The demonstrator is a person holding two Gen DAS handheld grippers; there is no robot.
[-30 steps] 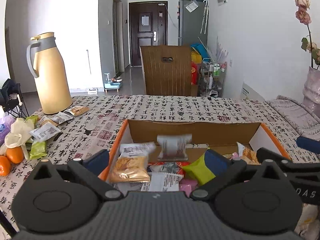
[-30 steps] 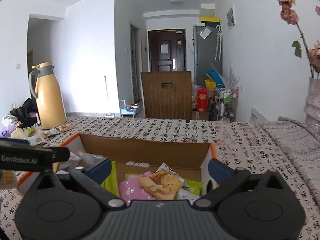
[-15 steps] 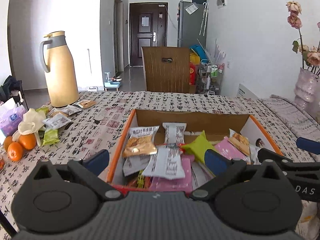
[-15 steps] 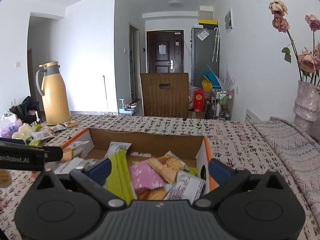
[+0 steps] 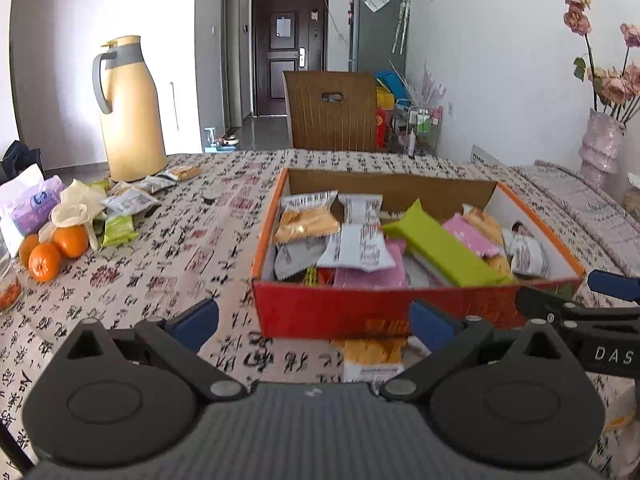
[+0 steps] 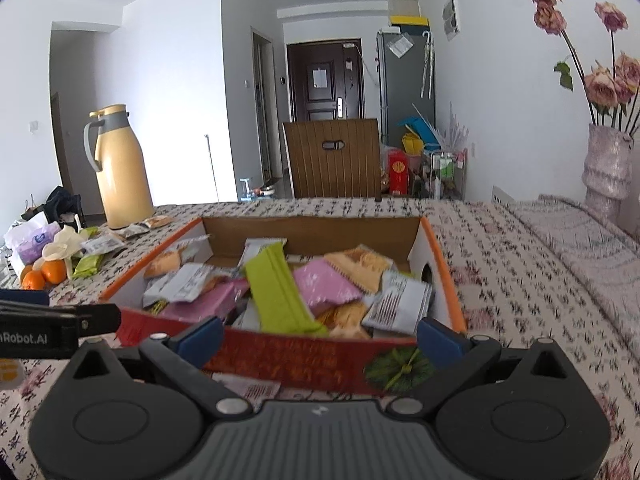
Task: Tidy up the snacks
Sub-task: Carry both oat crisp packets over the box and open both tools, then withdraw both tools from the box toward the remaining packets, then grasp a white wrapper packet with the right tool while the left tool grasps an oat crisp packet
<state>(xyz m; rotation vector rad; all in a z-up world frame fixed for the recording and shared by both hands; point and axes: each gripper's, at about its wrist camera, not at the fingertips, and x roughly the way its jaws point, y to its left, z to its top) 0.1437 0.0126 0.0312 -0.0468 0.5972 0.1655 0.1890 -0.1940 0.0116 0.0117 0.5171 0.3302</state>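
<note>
An open red and orange cardboard box (image 5: 360, 312) sits on the patterned tablecloth, filled with several snack packets: green (image 5: 444, 248), pink, white and cracker packs. It also shows in the right wrist view (image 6: 288, 360). My left gripper (image 5: 314, 320) is open and empty, just in front of the box's near wall. My right gripper (image 6: 320, 336) is open and empty, also at the near wall, to the right of the left one. A cracker packet (image 5: 372, 356) lies on the table in front of the box. More snack packets (image 5: 128, 204) lie at the far left.
A yellow thermos jug (image 5: 130, 112) stands at the back left. Oranges (image 5: 56, 248), a tissue pack (image 5: 28, 208) and a white flower lie at the left edge. A vase of dried roses (image 6: 604, 168) stands at the right. A wooden chair (image 5: 332, 112) is behind the table.
Both grippers have pulled back and up from over the box to its near side. A white packet seen in mid-air a second ago now lies in the box.
</note>
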